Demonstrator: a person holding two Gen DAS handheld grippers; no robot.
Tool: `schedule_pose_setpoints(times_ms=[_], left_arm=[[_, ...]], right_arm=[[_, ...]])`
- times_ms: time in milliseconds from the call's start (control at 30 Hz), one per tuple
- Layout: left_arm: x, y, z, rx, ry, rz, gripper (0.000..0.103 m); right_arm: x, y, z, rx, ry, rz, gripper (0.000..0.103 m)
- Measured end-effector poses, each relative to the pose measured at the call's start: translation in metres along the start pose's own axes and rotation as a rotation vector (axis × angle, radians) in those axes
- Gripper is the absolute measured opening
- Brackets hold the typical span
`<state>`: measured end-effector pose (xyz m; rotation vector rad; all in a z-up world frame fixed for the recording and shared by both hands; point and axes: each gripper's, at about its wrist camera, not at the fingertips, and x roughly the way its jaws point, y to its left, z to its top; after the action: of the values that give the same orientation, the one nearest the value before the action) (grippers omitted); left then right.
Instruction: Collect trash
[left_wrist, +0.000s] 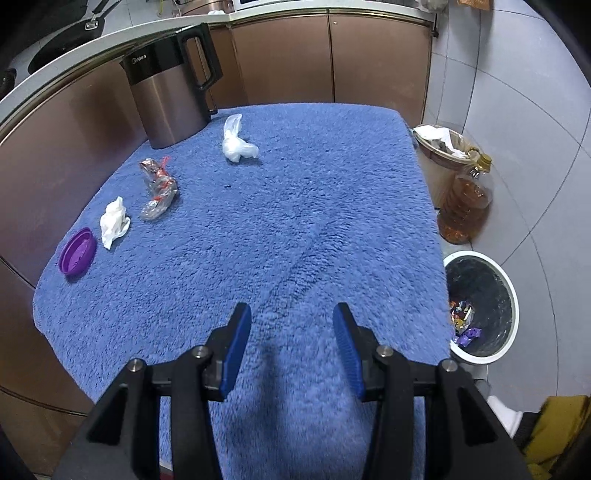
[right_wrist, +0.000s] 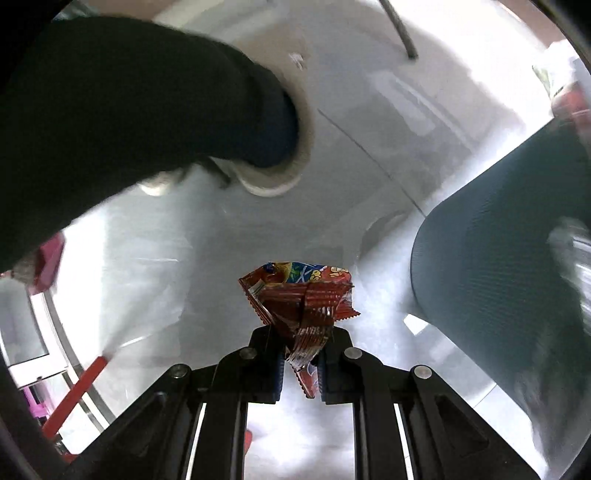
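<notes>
Right gripper (right_wrist: 301, 354) was clamped on a red wrapper (right_wrist: 299, 299) at the frame's lower centre, above blurred pale floor; no bin showed in that view. Left gripper (left_wrist: 291, 332) hung wide apart and empty over the blue mat (left_wrist: 295, 206). Only the left view showed the remaining trash: two tissues (left_wrist: 114, 221) (left_wrist: 236, 142), a clear wrapper (left_wrist: 159, 188) and a purple lid (left_wrist: 77, 251) at upper left, plus the bin (left_wrist: 480, 306) at right. Released blind, the light wrapper could probably miss the bin.

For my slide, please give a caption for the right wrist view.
Right claw shut on a crumpled red snack wrapper, held above a pale floor.
</notes>
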<state>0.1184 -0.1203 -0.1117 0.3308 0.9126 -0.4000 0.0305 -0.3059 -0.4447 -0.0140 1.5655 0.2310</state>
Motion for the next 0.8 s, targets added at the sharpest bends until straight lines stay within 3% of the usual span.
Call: schedule_pose_setpoints(times_ms=[333,433,533,567,700,800], left_arm=[[-0.028,0.007,-0.013,-0.035,-0.035,-0.006,0.044],[-0.039,0.009,-0.020,-0.051,-0.053,-0.013,0.044],[-0.050,0.016,-0.028,-0.073,-0.071,-0.026,0.044],[-0.054,0.020,-0.031,-0.086,-0.078,-0.036,0.044],[-0.067,0.037,-0.041,-0.132,-0.106,-0.045,0.045],[-0.075,0.054,-0.050,-0.171,-0.124,-0.038,0.056]], right_arm=[[-0.147,-0.006,-0.007,-0.023,-0.317,-0.032,0.014],[-0.196,-0.028,-0.016,0.058,-0.430,-0.050,0.014],[-0.217,-0.054,-0.018,0.184,-0.510,-0.090,0.015],[-0.226,-0.070,-0.024,0.239,-0.527,-0.117,0.016],[-0.229,-0.107,-0.038,0.381,-0.546,-0.177,0.042],[-0.219,-0.121,-0.040,0.441,-0.546,-0.210,0.047]])
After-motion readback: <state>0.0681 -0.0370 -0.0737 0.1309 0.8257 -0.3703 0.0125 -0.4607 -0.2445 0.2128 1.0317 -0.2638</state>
